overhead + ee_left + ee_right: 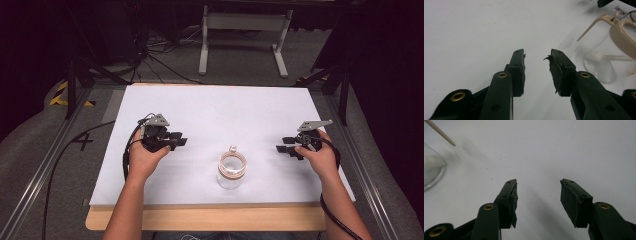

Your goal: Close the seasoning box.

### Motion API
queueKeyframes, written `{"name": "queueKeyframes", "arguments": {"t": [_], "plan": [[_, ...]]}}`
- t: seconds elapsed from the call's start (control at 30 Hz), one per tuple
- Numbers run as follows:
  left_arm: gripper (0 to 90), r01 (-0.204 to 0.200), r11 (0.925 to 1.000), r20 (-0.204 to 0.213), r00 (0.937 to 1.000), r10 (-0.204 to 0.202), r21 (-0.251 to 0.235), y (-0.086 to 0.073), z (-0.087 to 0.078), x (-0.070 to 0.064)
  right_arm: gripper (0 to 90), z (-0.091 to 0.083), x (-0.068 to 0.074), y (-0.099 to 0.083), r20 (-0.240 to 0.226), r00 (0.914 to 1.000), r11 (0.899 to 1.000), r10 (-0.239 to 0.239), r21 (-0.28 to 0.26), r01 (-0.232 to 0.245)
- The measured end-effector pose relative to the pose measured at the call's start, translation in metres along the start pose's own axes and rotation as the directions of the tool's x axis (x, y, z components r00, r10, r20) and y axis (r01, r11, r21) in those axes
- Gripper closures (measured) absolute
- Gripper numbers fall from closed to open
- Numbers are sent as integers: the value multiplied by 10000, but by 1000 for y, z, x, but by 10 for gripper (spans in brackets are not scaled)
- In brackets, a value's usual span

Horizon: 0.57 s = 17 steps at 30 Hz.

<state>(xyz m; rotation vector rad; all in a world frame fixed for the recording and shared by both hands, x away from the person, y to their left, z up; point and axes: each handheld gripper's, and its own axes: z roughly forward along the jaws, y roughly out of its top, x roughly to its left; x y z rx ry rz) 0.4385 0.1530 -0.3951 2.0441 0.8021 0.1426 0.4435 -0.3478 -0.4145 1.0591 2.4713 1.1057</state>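
White sheeting is spread over the wooden bench (210, 220), and a clear glass jar (230, 177) with beige-framed spectacles (232, 164) laid across its mouth is seen near the front edge, between the hands. The left claw (178, 141) and the right claw (286, 148) are held above the sheet, each with jaws apart and nothing gripped.

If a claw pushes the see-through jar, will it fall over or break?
The clear jar looks like glass, so it could probably break if knocked off. It stands upright on a flat base and might slide. The beige loops on its rim would likely slip off.
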Motion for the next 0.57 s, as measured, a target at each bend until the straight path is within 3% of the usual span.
{"name": "queueKeyframes", "arguments": {"t": [0.2,0.33,0.57], "plan": [[644,15,9986,-222,9998,-3,528,-8,8,9,477,7,-9,-11,60,9999,9999,81,-123,-80],[626,71,9992,-147,9999,-65,386,-7,9,9,474,10,-13,-18,75,9999,9999,131,109,-132],[610,77,9997,-188,9998,-72,246,-7,11,8,470,7,-11,-17,112,9998,9999,133,-106,-132]]}}
